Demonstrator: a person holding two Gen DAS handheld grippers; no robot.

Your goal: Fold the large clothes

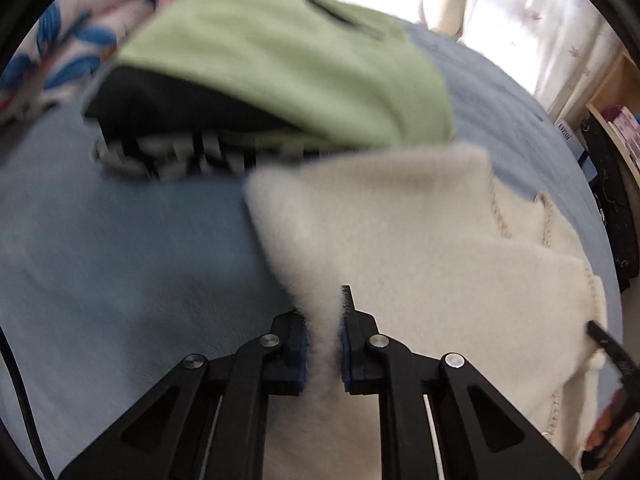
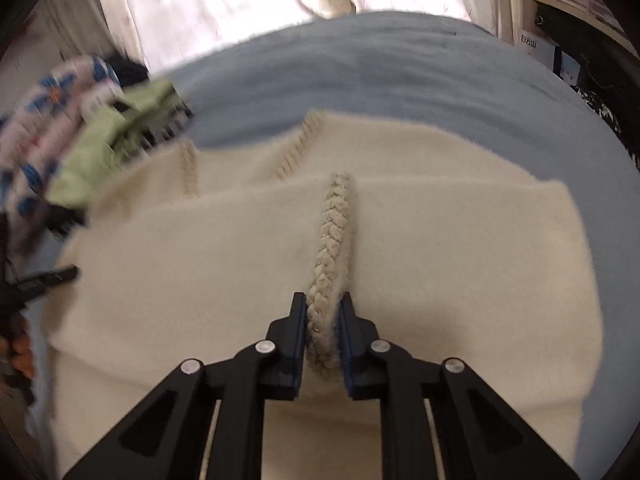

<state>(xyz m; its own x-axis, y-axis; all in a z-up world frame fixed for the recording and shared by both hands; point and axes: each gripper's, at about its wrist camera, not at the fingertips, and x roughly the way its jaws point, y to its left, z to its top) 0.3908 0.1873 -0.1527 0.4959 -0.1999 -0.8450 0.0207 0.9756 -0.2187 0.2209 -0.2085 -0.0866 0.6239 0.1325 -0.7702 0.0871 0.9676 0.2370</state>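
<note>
The heap of green, black and striped folded clothes (image 1: 256,92) is motion-blurred. My left tongs (image 1: 324,320) pinch the fluffy cream knitted garment (image 1: 400,232); my right tongs (image 2: 323,312) clamp its braided trim (image 2: 332,240), layers folded over.

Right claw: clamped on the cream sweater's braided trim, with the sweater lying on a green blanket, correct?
Not quite. The blanket is blue, not green, as the right wrist view shows. The right claw is clamped on the braided trim of the cream sweater.

L gripper (image 1: 324,320) pinches fold of cream fuzzy sweater (image 1: 420,240), sweater on blue bedsheet (image 1: 120,260). Beyond sweater: green garment (image 1: 280,60) atop black/striped clothes (image 1: 176,136); floral fabric (image 1: 80,32) behind pile.
</note>
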